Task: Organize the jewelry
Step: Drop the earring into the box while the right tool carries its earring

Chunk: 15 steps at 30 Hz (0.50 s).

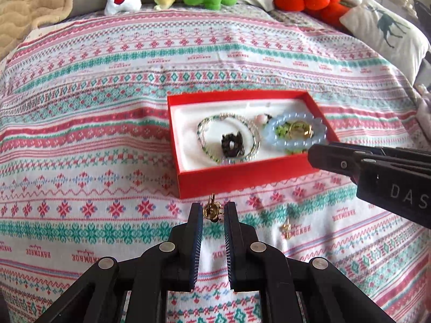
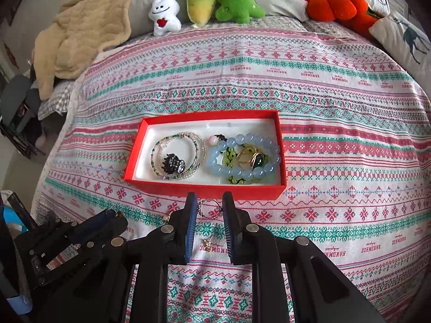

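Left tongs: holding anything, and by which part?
Yes. The left tongs pinch a small gold earring at the fingertips, gripped across its body, with its hook sticking up above the tips.

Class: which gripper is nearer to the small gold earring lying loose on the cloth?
Right. The earring lies beneath the right gripper, showing between its jaws. The left gripper is off to the left, holding another gold piece.

A patterned bedspread [image 2: 323, 107] was spread over the bed. At its far edge plush toys were lined up — a white figure [image 2: 164, 14], a yellow-green carrot [image 2: 200, 0], a green tree [image 2: 238, 0], an orange pumpkin [image 2: 336, 4]. A beige quilted blanket [image 2: 86, 29] was heaped at the left — a deer-print pillow [image 2: 404, 37] was propped at the right.
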Available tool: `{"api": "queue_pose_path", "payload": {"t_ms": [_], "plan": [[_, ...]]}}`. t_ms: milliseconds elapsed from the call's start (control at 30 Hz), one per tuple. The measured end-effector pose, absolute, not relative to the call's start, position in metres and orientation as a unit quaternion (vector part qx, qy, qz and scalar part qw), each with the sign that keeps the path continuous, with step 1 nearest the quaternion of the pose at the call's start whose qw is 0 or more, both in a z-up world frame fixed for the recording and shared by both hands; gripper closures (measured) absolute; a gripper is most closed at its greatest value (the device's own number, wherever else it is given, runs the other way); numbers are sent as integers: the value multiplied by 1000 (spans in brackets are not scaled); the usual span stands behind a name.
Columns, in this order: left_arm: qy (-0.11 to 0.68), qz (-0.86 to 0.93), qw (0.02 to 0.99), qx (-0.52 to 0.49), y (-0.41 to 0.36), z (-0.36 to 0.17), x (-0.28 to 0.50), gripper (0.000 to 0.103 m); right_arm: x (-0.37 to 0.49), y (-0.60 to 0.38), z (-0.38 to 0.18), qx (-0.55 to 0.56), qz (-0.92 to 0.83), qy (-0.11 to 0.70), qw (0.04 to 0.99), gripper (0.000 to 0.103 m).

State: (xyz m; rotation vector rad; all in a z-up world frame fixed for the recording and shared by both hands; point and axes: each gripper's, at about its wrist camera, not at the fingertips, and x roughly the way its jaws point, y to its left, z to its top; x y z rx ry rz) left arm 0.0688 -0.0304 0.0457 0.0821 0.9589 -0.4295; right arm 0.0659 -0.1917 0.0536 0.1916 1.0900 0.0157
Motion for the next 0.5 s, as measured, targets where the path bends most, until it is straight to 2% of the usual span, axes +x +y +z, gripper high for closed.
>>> {"api": "queue_pose_path", "payload": {"t_ms": [500], "plan": [[434, -195, 880, 24, -53, 38, 112, 92, 94, -219, 40, 118, -13, 516, 848, 82]]}}
